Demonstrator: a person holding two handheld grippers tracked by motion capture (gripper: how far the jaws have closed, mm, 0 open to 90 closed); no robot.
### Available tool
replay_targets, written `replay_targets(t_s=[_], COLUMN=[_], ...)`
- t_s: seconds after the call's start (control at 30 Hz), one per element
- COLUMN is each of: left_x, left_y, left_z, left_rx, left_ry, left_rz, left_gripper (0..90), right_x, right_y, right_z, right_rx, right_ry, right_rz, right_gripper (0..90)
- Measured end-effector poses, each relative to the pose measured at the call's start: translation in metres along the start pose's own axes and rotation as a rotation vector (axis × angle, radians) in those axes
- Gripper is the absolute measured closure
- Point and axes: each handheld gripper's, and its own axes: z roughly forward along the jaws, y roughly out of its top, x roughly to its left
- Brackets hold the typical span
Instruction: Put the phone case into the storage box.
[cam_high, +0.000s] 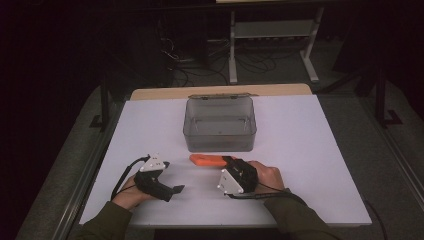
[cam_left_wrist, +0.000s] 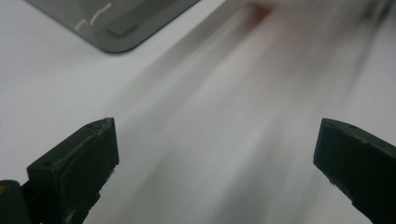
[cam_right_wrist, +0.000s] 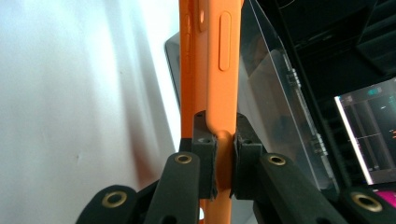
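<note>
Your worktop (cam_high: 310, 150) carries a smoky clear box (cam_high: 220, 125) near its far edge, at the middle. The box stands with its lid folded back, and I see nothing inside it. The likely aim, I judge, is to put the orange phone case (cam_high: 205, 160) into this box. That step is not yet done: the case is near the worktop's middle, just in front of the box's near wall.

The grasp, however, is made. Your right gripper (cam_right_wrist: 225, 154) has its jaws closed narrow on one thin edge of the case. What is left, I think, is to lift the case over the near wall and release it inside.

Your left gripper (cam_left_wrist: 215, 168) has its jaws wide apart with nothing between them. It rests near the worktop's near edge, left of the case.

Some things are hard to make out. In the high view your right gripper covers one end of the case. The left gripper view is streaked with blur, so only a corner of the box (cam_left_wrist: 116, 28) is clear. I cannot tell whether the case lies on the worktop or is already raised a little.
</note>
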Motion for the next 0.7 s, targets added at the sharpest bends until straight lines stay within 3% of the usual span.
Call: replay_targets(t_s=[0.4,0.7], left_x=[0.000,0.000], left_y=[0.000,0.000], left_z=[0.000,0.000], left_rx=[-0.003,-0.004], left_ry=[-0.002,-0.004], left_rz=[-0.003,-0.004], left_gripper=[0.0,0.0], right_x=[-0.008,-0.015], right_y=[-0.003,-0.006], right_z=[0.000,0.000], right_rx=[-0.010,-0.020], right_ry=[0.061,0.102], right_rz=[0.133,0.205], right_gripper=[81.8,81.9])
